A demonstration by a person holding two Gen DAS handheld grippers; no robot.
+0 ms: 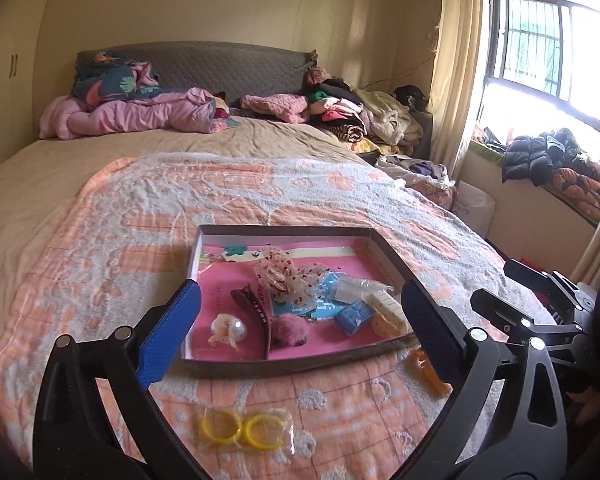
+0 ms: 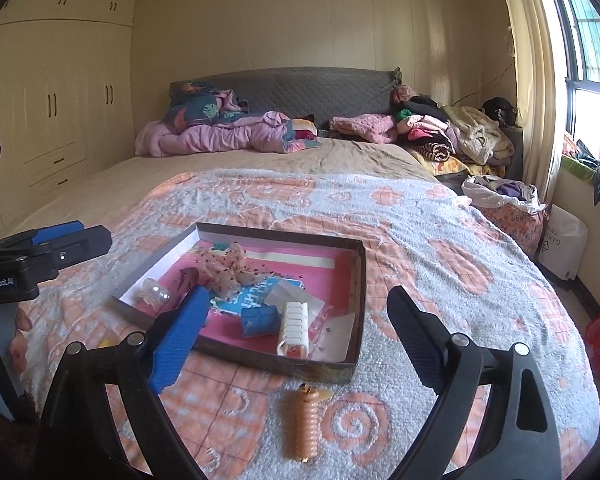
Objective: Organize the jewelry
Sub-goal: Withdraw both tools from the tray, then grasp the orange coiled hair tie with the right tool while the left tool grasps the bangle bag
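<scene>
We hold both grippers over the bed, each with its jaws spread wide and nothing between them: the left gripper [image 1: 300, 332] and the right gripper [image 2: 296, 340] both look down toward the shallow brown cardboard tray with a pink lining [image 1: 374, 240], which sits on the orange-and-white patterned bedspread [image 1: 140, 220].

Two things lie outside the tray, by our judgement the ones left to sort. Just in front of its near edge lies one clear packet holding two yellow plastic rings [image 1: 242, 428]. Near its front right corner lies one orange ribbed hair clip [image 2: 306, 424]. To do this step well, we would bring one gripper low over the clip, line the jaws across its narrow width, and close gently so the soft bedspread is not pinched with it.

Inside the tray we count one dark brown claw clip [image 1: 252, 312], one pink fluffy ball [image 1: 290, 330], one blue block [image 1: 354, 316], one white ribbed clip [image 2: 294, 326] and one sheer spotted bow [image 1: 284, 278]; smaller packets there are too jumbled to count.
</scene>
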